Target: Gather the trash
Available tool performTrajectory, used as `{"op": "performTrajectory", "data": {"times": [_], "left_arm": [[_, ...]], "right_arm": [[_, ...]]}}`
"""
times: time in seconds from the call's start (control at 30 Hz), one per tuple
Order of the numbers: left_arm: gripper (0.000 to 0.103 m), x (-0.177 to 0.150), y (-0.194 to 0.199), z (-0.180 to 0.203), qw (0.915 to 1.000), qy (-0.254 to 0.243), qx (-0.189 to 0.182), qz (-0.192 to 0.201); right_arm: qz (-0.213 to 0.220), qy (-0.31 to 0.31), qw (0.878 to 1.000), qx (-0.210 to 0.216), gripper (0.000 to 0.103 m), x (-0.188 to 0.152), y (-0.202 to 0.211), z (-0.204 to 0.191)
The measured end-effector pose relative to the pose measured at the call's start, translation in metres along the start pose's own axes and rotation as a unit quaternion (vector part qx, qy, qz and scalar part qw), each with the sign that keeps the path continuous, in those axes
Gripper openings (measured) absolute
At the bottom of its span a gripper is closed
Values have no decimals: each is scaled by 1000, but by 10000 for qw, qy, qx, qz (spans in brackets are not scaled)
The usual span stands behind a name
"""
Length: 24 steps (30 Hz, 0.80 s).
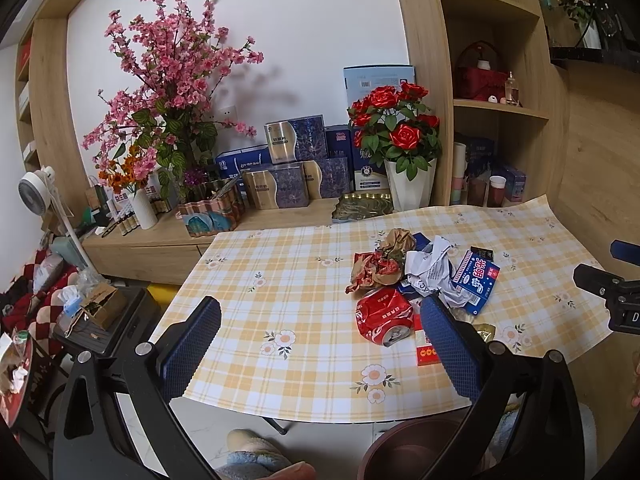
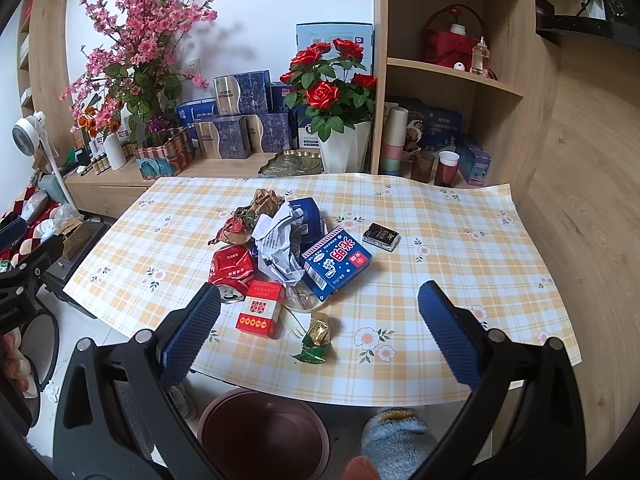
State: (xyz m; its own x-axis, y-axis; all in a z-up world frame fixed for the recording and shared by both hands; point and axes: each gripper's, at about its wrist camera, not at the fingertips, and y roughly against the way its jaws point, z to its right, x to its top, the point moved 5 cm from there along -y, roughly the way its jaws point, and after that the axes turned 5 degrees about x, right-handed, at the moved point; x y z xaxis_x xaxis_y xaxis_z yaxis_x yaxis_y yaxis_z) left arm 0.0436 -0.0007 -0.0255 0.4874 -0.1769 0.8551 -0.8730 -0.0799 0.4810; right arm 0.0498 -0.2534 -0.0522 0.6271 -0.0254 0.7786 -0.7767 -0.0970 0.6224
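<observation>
A heap of trash lies on the checked tablecloth (image 2: 420, 240): a crushed red can (image 2: 232, 268) (image 1: 384, 314), crumpled white paper (image 2: 278, 240) (image 1: 430, 264), brown and red wrappers (image 2: 244, 216) (image 1: 380, 260), a blue box (image 2: 336, 260) (image 1: 478, 276), a small red box (image 2: 260, 308), a green-gold wrapper (image 2: 316, 336) and a small black packet (image 2: 381, 236). My right gripper (image 2: 320, 320) is open just above the table's near edge, before the heap. My left gripper (image 1: 320, 340) is open left of the heap, its right finger (image 1: 448, 344) hiding part of the red box. A dark red bin (image 2: 264, 432) (image 1: 408, 448) stands on the floor below the table edge.
Behind the table a wooden counter (image 1: 280, 220) holds a white pot of red roses (image 2: 344, 148), pink blossoms (image 1: 168, 80), several gift boxes and a leaf-shaped tray (image 2: 292, 162). Shelves (image 2: 452, 76) hold cups and boxes at right. A fan (image 1: 36, 192) and clutter stand at left. Slippered feet show below.
</observation>
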Motion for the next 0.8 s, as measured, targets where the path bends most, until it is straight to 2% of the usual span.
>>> {"op": "performTrajectory", "data": {"times": [0.8], "left_arm": [[98,1,2,4,10000,6,8,24]], "right_arm": [[-17,-8,10000,-21,97,1,3,0]]}}
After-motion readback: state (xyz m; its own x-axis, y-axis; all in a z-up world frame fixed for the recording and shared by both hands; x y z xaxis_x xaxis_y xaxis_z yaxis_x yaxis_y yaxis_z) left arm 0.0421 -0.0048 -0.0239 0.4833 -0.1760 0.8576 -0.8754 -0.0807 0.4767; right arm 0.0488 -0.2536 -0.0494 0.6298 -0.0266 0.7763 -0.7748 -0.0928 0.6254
